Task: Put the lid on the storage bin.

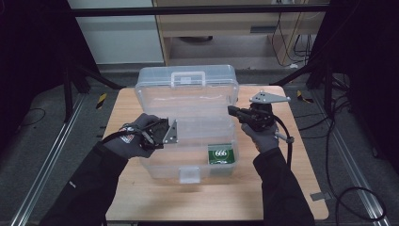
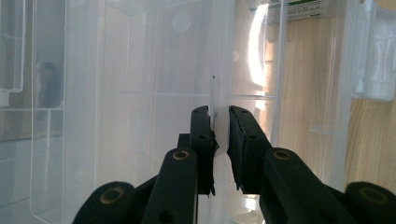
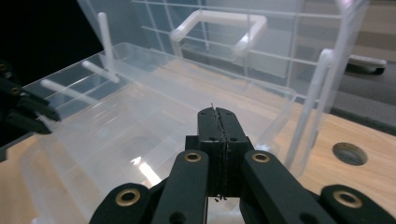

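Clear box (image 1: 188, 101) wall pinched in left claw (image 2: 220, 122), right claw (image 3: 218, 116) beside it

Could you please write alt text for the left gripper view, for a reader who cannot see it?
The left tongs clamp a thin wall of the clear plastic box, seen close up. Wooden table shows through the plastic on the right.

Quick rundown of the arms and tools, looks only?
Dark sleeves, grey gloves. Left tool and right tool are black, each topped by a grey three-cornered plate and trailing a black cable. Jaws are black linkages with brass-coloured pivot pins.
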Demonstrator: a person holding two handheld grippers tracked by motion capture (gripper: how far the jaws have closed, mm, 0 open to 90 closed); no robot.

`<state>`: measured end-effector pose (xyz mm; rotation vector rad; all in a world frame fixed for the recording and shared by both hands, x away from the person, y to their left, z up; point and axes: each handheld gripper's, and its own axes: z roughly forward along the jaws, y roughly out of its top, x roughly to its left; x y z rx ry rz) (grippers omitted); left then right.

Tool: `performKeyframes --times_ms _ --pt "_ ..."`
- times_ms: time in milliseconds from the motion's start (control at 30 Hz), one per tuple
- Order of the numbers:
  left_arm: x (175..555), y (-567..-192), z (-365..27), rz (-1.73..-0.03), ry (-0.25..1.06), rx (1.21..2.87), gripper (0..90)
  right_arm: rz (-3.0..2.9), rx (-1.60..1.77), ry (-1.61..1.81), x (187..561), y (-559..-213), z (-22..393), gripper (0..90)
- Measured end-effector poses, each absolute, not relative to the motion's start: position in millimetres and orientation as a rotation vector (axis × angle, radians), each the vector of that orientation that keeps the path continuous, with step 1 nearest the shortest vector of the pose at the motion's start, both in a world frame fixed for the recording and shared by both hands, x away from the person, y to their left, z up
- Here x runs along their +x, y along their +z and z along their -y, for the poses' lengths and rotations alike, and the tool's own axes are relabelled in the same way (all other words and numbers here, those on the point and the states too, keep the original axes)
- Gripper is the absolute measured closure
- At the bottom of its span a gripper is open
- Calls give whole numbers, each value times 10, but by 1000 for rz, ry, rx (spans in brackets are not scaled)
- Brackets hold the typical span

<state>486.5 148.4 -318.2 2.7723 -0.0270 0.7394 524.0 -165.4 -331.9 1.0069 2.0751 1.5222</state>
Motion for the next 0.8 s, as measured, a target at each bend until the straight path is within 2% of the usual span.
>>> performKeyframes --times_ms 800 --pt "4810 -3237 -1504 46 712 2758 790 -2031 1094 1530 5349 -3334 1759 900"
